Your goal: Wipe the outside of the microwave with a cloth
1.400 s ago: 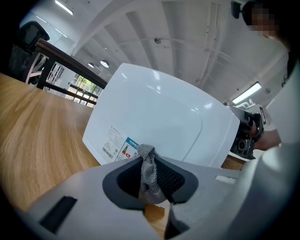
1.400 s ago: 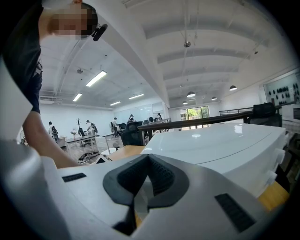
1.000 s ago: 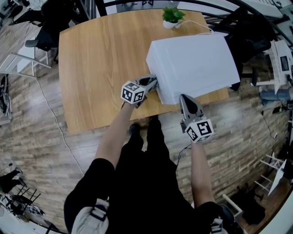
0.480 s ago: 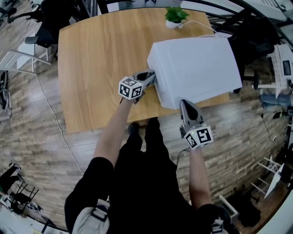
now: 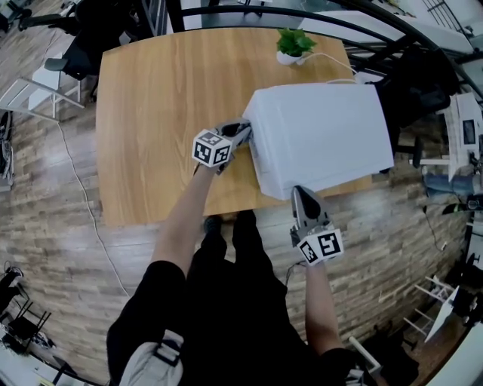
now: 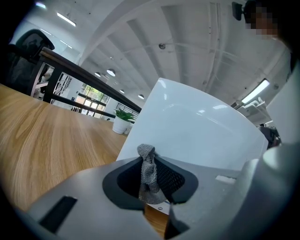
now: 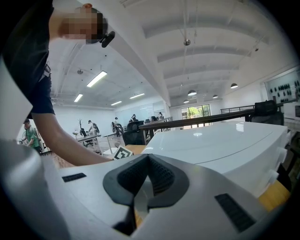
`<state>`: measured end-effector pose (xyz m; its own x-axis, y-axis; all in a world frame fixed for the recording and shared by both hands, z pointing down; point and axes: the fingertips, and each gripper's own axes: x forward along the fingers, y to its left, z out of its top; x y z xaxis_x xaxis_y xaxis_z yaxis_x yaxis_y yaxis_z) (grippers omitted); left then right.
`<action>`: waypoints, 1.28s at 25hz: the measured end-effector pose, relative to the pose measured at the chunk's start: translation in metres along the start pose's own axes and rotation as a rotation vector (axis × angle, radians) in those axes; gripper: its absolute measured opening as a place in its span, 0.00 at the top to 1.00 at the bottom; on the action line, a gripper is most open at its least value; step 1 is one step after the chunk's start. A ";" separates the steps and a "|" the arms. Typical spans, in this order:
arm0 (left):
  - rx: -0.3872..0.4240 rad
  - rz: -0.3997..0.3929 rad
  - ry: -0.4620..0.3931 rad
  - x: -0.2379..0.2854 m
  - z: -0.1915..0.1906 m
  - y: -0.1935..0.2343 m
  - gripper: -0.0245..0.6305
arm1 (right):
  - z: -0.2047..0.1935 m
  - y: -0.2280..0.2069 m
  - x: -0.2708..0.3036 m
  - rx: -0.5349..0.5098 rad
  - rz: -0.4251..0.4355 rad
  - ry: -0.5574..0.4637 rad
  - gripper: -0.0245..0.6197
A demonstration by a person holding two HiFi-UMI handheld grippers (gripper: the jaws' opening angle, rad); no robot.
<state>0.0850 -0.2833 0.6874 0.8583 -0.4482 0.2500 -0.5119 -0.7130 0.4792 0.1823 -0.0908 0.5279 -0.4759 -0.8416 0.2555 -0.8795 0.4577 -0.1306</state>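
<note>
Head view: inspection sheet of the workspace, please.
Surface: wooden table, mostly bare.
Job's things: white microwave at the table's near right corner; grey cloth in the left gripper.
Clutter: small potted plant at the far edge.
Grippers: left gripper shut on the cloth, at the microwave's left side; right gripper jaws together, empty, by its front edge.
Cables: white cable behind the microwave; thin cable on the floor, left.
Surroundings: plank floor, office furniture around.

Light wooden tabletop (image 5: 158, 113). Small green potted plant (image 5: 293, 44) at far edge, toward right corner. Black railing (image 5: 249, 10) beyond far edge. Plank floor (image 5: 60, 226) all round; white-framed chair (image 5: 34, 92) off left edge.
</note>
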 end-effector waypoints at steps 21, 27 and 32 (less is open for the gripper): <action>0.013 0.079 0.010 0.017 0.007 0.042 0.87 | 0.001 -0.001 -0.001 0.001 0.030 0.013 0.97; 0.009 0.105 0.035 0.021 0.000 0.054 0.87 | 0.000 0.000 -0.002 -0.002 0.036 0.017 0.97; -0.006 0.112 0.051 0.023 -0.009 0.059 0.87 | 0.000 0.000 -0.002 0.005 0.032 0.018 0.97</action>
<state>0.0750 -0.3313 0.7290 0.7967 -0.4965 0.3447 -0.6044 -0.6568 0.4508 0.1834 -0.0892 0.5274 -0.5034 -0.8214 0.2682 -0.8640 0.4826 -0.1438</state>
